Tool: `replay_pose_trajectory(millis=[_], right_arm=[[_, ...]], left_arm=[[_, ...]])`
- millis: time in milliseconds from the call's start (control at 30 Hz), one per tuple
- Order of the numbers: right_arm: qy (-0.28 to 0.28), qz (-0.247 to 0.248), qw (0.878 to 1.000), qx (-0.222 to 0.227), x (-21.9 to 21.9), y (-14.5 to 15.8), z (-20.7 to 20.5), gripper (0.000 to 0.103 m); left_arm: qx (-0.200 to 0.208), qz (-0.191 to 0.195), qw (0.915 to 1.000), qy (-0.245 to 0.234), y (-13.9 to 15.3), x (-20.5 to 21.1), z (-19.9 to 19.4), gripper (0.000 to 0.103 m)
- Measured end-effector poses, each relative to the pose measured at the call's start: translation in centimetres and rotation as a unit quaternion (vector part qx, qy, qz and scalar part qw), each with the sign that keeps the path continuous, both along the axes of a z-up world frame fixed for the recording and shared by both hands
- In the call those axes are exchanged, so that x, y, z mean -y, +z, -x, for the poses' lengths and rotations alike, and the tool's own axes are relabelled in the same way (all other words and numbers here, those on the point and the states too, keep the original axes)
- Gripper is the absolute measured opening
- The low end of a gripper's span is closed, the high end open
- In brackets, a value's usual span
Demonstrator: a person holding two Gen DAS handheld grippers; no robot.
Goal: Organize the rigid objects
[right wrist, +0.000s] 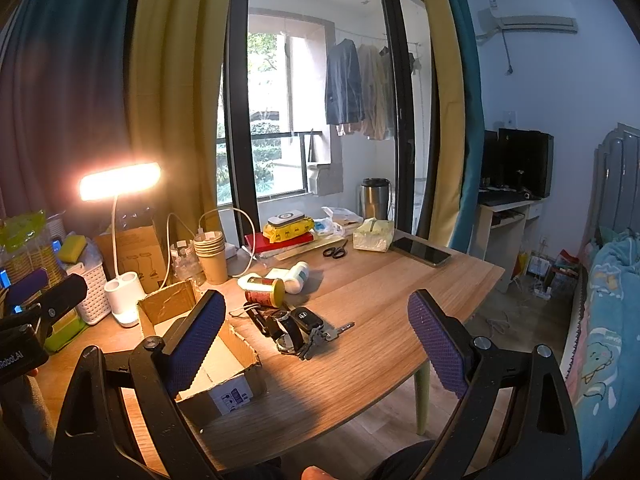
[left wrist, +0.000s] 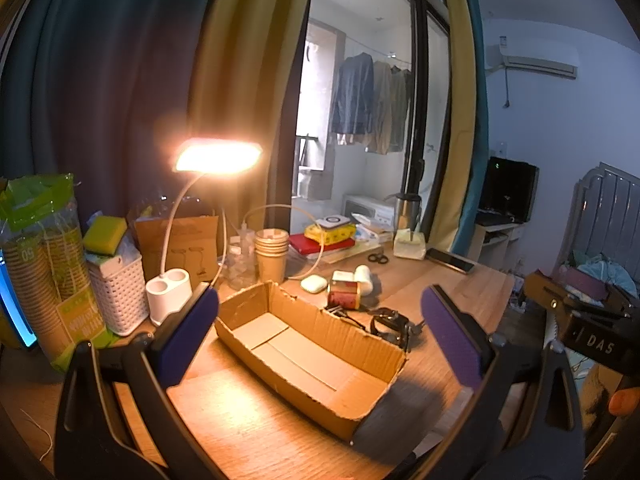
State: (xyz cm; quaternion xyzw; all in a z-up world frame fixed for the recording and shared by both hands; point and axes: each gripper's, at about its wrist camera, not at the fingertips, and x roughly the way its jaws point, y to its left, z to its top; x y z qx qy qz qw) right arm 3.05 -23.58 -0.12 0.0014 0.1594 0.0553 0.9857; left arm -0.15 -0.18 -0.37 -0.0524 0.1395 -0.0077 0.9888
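An open, empty cardboard box lies on the wooden table, between the fingers of my open left gripper; it also shows in the right wrist view. Behind it lie a red can on its side, a white bottle, a white earbud case, a wristwatch and a car key with keys. My right gripper is open and empty, held above the table's front edge, near the watch and keys.
A lit desk lamp stands at the left with a white basket, stacked paper cups and a cup sleeve. Books, scissors, tissues and a phone lie at the back.
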Motion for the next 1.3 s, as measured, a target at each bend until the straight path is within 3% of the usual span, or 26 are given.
replay_pose_trajectory(millis=[933,1167,1300], right_arm=[[0.004,-0.005,1.0,-0.009,-0.3,-0.5,-0.2,0.095],[0.005,-0.005,1.0,-0.027,-0.2,-1.7,-1.2,0.095],[0.008,-0.009,0.999,-0.048,0.4,-2.9,-2.6,0.095]], left_arm=[[-0.017,-0.008,0.9998,0.006,-0.5,0.3,-0.9,0.102],[-0.052,-0.007,0.9986,0.012,-2.1,0.4,-2.5,0.102],[-0.102,-0.006,0.9944,0.026,-4.2,0.3,-4.6,0.102]])
